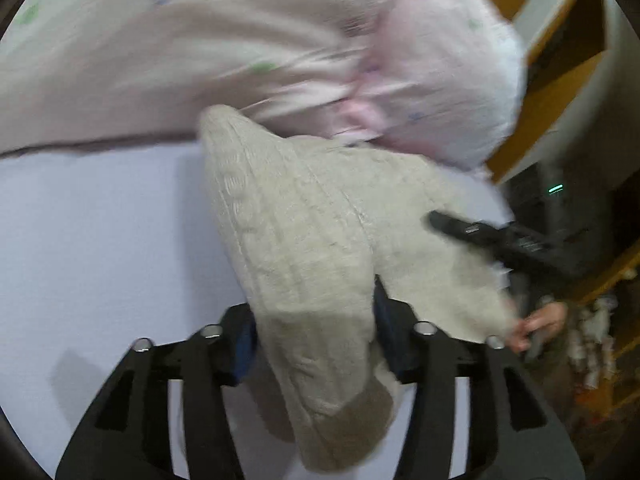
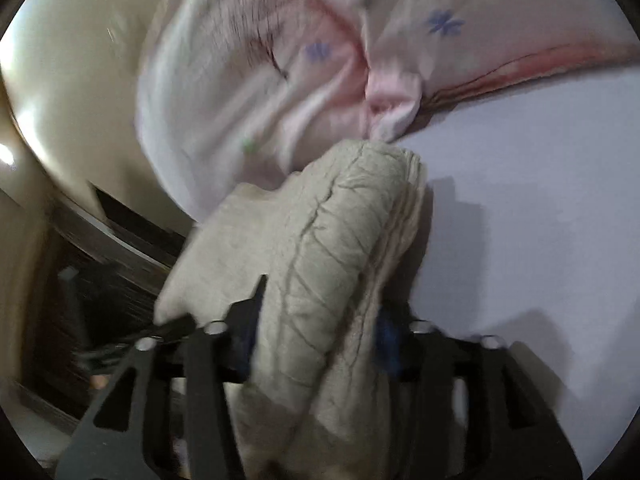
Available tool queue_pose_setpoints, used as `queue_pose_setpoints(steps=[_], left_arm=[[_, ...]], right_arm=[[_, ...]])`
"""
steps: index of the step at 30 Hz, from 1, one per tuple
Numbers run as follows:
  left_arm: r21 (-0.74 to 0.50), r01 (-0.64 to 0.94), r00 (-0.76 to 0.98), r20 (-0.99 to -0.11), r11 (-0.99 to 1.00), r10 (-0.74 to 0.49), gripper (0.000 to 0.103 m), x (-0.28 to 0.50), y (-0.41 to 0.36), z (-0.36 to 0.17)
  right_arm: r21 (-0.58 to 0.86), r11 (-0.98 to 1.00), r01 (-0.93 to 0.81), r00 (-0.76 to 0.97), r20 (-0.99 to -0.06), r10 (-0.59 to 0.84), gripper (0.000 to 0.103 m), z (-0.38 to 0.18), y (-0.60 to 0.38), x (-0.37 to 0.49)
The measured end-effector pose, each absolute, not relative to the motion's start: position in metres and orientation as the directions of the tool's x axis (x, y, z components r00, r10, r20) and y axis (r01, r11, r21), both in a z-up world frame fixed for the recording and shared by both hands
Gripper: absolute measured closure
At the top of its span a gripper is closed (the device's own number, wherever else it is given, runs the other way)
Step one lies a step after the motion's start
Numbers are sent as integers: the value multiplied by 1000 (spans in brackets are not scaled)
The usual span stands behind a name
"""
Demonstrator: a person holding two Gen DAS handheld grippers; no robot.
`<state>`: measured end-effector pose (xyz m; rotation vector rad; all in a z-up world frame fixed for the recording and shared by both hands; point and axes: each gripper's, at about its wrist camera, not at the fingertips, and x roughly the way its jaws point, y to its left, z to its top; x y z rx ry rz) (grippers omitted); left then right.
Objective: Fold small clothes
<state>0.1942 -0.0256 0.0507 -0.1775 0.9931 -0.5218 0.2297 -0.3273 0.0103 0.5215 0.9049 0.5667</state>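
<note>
Both tongs clamped on the beige knit garment (image 1: pixel 304 232), lifted over the white surface (image 1: pixel 100 240).

Left gripper (image 1: pixel 314 340) pinches a bunched fold between its jaws; right gripper (image 2: pixel 316 344) grips another thick bundle of it (image 2: pixel 328 240). Beyond both sets of fingertips lies a pink flowered quilt (image 2: pixel 300 60), blurred.

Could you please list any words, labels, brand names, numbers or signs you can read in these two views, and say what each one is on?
None can be read.
Right gripper: pale marks on its black body, too blurred to read.
Dark device: a lit green bar, no text.
Pink bedding: printed flowers only.
Knit garment: no label visible.
</note>
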Motion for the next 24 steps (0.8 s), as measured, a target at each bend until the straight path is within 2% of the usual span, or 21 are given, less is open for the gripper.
queue_pose_setpoints(steps=[3, 5, 8, 9, 10, 12, 13, 16, 19, 21, 24], left_arm=[[-328, 298, 536, -720, 897, -441, 36, 176, -13, 62], [-283, 297, 631, -658, 912, -410, 31, 161, -13, 80], [-293, 359, 659, -593, 886, -463, 29, 147, -28, 93], [-288, 379, 651, -592, 879, -475, 29, 147, -34, 93], [-282, 400, 640, -595, 872, -486, 29, 146, -43, 91], [-271, 427, 607, -621, 863, -496, 29, 147, -58, 78], [-257, 432, 602, -632, 865, -488, 29, 149, -63, 73], [-239, 464, 568, -659, 853, -494, 44, 146, -69, 62], [-171, 484, 585, -667, 858, -463, 46, 144, -82, 56], [-151, 489, 594, -663, 859, -455, 46, 144, -83, 53], [-193, 480, 602, -637, 856, -481, 42, 133, -70, 61]], right_arm=[[650, 740, -172, 657, -484, 578, 43, 32, -360, 203], [670, 712, -209, 674, -429, 602, 43, 44, -368, 187], [628, 745, -226, 600, -512, 614, 49, 39, -346, 186], [592, 773, -226, 568, -564, 599, 70, 32, -336, 188], [537, 811, -232, 552, -614, 564, 82, 28, -324, 190], [476, 846, -241, 598, -613, 516, 92, 32, -317, 189], [473, 851, -229, 618, -605, 502, 93, 35, -322, 189], [409, 901, -144, 679, -621, 391, 94, 36, -344, 197], [351, 928, -125, 646, -681, 345, 92, 13, -338, 201], [333, 935, -123, 664, -673, 327, 84, 17, -341, 192], [345, 928, -137, 731, -597, 330, 71, 43, -350, 159]])
